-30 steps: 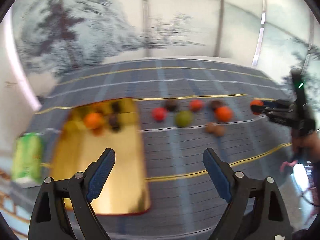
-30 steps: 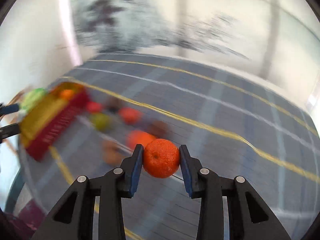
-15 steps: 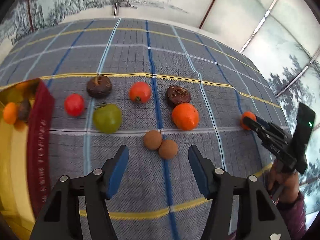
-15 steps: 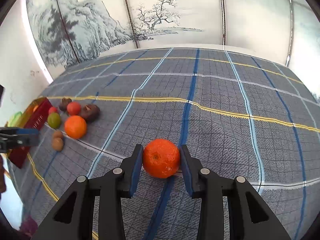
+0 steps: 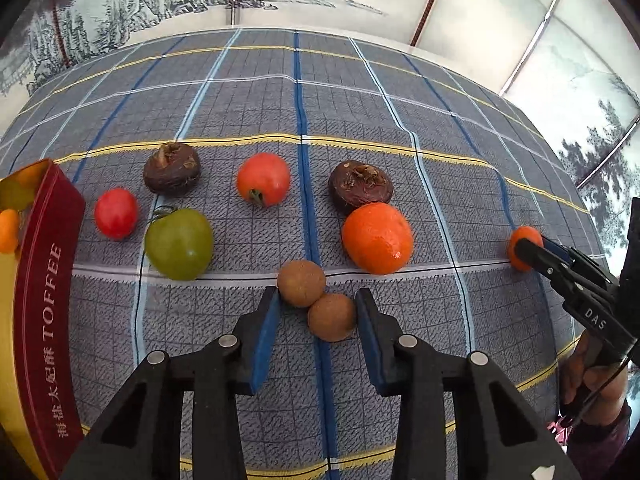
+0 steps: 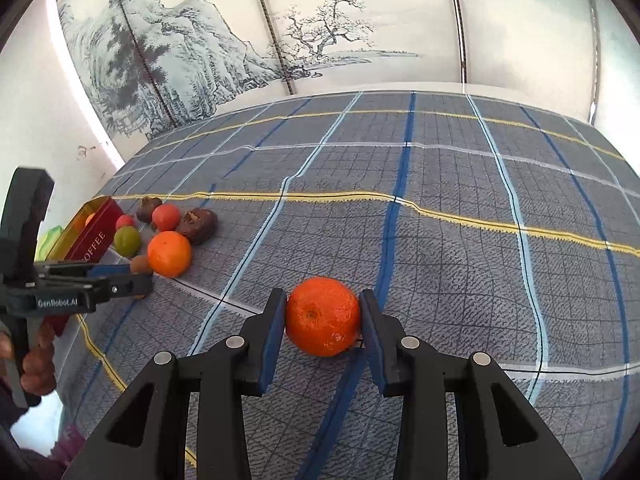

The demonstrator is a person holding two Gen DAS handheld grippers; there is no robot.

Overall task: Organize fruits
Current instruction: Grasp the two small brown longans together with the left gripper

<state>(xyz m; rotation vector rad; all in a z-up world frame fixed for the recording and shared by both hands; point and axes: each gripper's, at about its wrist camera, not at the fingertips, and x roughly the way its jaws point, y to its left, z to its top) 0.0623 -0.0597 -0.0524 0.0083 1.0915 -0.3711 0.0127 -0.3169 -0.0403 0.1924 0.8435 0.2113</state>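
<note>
The right gripper (image 6: 323,316) clamps a mandarin (image 6: 322,315) between its fingers, low over the plaid worktop (image 6: 460,248). The left gripper's (image 5: 317,309) fingers stand apart, flanking two longans (image 5: 331,317) just ahead of a larger orange (image 5: 377,238).

left gripper (image 5: 316,312): low, jaws parted, level | right gripper (image 6: 323,316): low, jaws closed on held load, reaching forward

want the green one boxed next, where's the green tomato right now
In the left wrist view the green tomato lies on the cloth at left, between the small red tomato and the toffee tin.
</note>
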